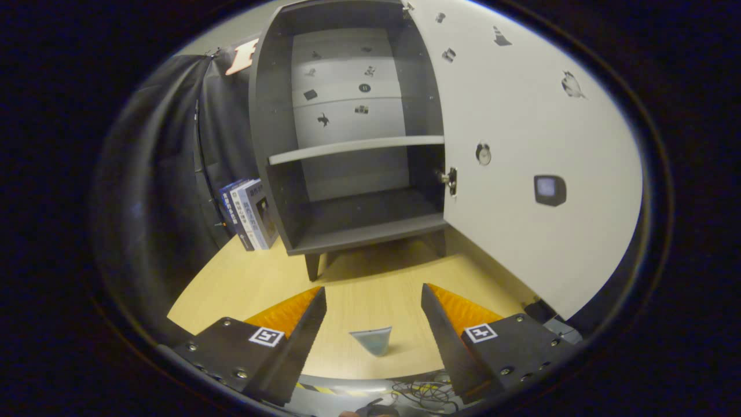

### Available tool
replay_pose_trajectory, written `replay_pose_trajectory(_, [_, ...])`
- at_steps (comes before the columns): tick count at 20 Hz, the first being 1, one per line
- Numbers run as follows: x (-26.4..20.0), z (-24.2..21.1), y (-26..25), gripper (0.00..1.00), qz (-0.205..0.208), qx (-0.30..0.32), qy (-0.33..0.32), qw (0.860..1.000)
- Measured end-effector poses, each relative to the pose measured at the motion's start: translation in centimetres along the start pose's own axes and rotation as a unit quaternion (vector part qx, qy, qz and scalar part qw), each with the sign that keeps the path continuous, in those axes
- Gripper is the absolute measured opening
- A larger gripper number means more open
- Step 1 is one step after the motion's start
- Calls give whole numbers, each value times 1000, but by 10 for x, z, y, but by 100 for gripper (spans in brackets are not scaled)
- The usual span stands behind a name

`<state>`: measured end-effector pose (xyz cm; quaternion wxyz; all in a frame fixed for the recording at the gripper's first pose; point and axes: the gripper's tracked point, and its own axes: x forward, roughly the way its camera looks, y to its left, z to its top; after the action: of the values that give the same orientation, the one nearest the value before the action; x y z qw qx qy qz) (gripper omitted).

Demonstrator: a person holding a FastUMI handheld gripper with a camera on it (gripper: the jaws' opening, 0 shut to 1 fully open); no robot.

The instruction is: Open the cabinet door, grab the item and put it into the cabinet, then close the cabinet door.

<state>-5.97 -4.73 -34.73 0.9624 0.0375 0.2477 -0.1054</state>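
Observation:
A dark grey cabinet (pixel 347 139) stands on short legs on the wooden table (pixel 243 284), its white door (pixel 538 174) swung wide open to the right. Inside, a pale shelf (pixel 356 149) splits it into an upper and a lower compartment; both look bare. A small pale blue-grey tube-like item (pixel 373 340) sits on the table near its front edge, in the gap between my fingers. My gripper (pixel 373 315) is open, with its fingers spread wide on either side of the item and not touching it.
Several books (pixel 249 214) stand upright against the cabinet's left side. Black cloth hangs behind and to the left. Cables (pixel 422 394) lie below the table's front edge. The open door reaches over the table's right side.

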Motion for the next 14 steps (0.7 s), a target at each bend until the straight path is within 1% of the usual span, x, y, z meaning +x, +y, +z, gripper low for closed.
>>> replay_pose_trajectory(4, [24, -49, 2, 98, 0, -4, 64, 998])
replay_pose_trajectory(6, [34, -65, 2, 98, 2, -8, 87, 996])
replay_pose_trajectory(8, [43, -83, 1, 93, 1, -15, 112, 994])
replay_pose_trajectory(12, [57, -111, -2, 90, -2, -19, 150, 989])
replay_pose_trajectory(14, [63, -119, -1, 83, 1, -19, 160, 987])
